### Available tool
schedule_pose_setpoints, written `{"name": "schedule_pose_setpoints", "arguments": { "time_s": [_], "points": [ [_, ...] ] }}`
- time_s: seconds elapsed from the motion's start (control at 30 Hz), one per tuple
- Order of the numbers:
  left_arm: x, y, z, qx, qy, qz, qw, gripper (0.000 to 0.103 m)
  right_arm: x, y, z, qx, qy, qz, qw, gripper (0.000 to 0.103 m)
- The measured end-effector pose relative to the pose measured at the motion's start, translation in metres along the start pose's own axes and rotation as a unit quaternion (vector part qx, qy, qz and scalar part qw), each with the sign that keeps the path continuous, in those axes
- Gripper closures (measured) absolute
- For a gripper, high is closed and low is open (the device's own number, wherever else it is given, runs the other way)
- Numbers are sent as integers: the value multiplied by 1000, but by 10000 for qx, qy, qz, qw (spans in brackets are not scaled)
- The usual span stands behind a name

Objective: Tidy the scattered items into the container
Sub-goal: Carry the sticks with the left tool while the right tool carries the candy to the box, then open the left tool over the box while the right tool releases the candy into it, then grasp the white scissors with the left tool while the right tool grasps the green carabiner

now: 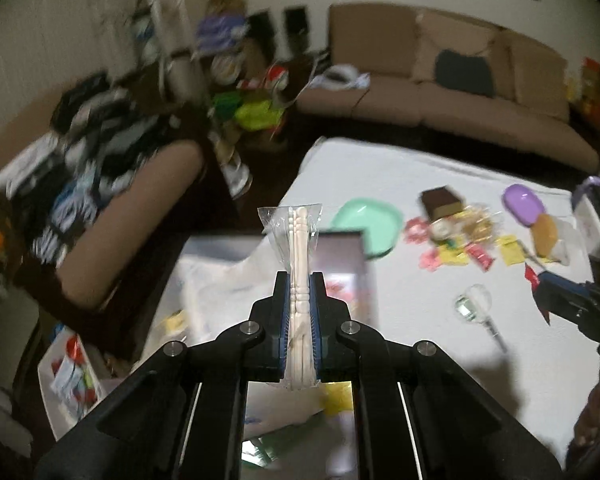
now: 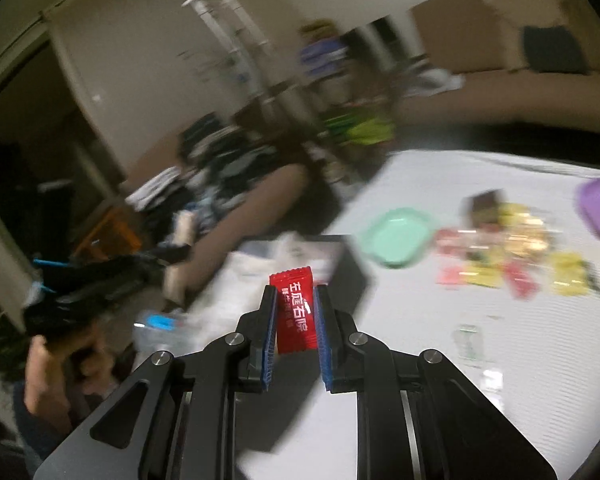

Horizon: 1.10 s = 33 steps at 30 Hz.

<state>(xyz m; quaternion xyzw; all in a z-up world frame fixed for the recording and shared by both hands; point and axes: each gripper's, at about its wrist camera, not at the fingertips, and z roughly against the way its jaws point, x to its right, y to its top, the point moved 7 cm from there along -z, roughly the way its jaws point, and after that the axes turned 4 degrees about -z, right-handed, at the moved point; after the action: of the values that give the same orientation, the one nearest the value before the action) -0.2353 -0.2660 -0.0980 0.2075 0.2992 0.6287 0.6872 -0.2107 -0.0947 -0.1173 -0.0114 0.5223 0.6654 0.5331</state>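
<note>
- Your left gripper is pinching a clear sleeve of pale sticks, the fingers pressed tight on both sides, the pack standing up above the pads
- Your right gripper holds a red sachet between its blue pads; the fingers look closed on it, though the right pad's contact is hard to judge
- Both loads are up in the air, so you are in the carry step, heading for the dark-rimmed container that sits just ahead of both grippers near the table's left edge
- Next, I'd judge, bring each gripper over the container's opening before letting go; the sticks are long, so lay them along it rather than across a wall
- The pile of wrappers, the green tray and the purple dish lie further off on the white cloth, well apart from the container
- A magnifier lies alone on open cloth to your right
- The left table edge drops close beside the container, so keep releases inboard
- Both views are blurred; contents of the container cannot be told
</note>
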Motion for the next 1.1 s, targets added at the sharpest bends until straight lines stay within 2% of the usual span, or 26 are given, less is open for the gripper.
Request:
{"name": "schedule_pose_setpoints", "arguments": {
  "time_s": [0.1, 0.13, 0.17, 0.2, 0.23, 0.27, 0.3, 0.33, 0.4, 0.5, 0.57, 0.63, 0.73, 0.77, 0.87, 0.97, 1.07, 1.1],
  "points": [
    [-43, -15, -20, -380, 14, 310, 9988, 94, -27, 5, -51, -214, 51, -30, 9998, 84],
    [-55, -21, -28, -507, -90, 443, 9977, 94, -29, 3, -67, -397, 10, -73, 9992, 77],
    [-61, -27, -32, -632, -229, 534, 9963, 88, -32, -2, -87, -738, 10, -141, 9972, 52],
    [-67, -35, -41, -882, -483, 701, 9925, 70, -33, -6, -101, -1004, 49, -212, 9947, 37],
    [-75, -39, -43, -972, -549, 845, 9901, 54, -32, -8, -113, -1200, 118, -301, 9923, 24],
    [-82, -42, -42, -966, -458, 959, 9896, 20, -29, -9, -117, -1227, 140, -349, 9917, 24],
    [-88, -42, -40, -889, -327, 1017, 9903, 3, -24, -7, -116, -1199, 114, -360, 9921, 24],
    [-94, -42, -35, -750, -170, 1050, 9915, 2, -18, -6, -112, -1136, 47, -353, 9929, 21],
    [-98, -40, -29, -619, -142, 1152, 9913, 2, -3, -3, -99, -1035, -74, -365, 9939, 20],
    [-83, -33, -22, -546, -556, 1344, 9879, 1, 37, -1, -63, -866, -401, -503, 9942, 19],
    [-51, -27, -17, -541, -1009, 1180, 9864, 1, 67, -4, -36, -786, -810, -493, 9924, 19],
    [-3, -24, -13, -596, -1519, 807, 9833, 0, 101, -10, -3, -743, -1305, -478, 9875, 19],
    [80, -30, -24, -931, -2128, 293, 9722, 0, 151, -25, 49, -759, -1894, -595, 9771, 19],
    [110, -34, -35, -1081, -2203, 206, 9692, 0, 166, -30, 65, -776, -2054, -607, 9737, 19],
    [176, -39, -85, -1428, -2002, 445, 9683, 0, 207, -39, 100, -784, -2529, -576, 9626, 19],
    [237, -48, -165, -2077, -1237, 329, 9698, 3, 243, -49, 126, -920, -3086, -669, 9444, 20],
    [275, -64, -211, -2517, -900, 461, 9625, 5, 258, -56, 141, -896, -3026, -750, 9459, 20],
    [282, -68, -218, -2603, -796, 485, 9610, 10, 264, -59, 147, -889, -2996, -832, 9463, 20]
  ]
}}
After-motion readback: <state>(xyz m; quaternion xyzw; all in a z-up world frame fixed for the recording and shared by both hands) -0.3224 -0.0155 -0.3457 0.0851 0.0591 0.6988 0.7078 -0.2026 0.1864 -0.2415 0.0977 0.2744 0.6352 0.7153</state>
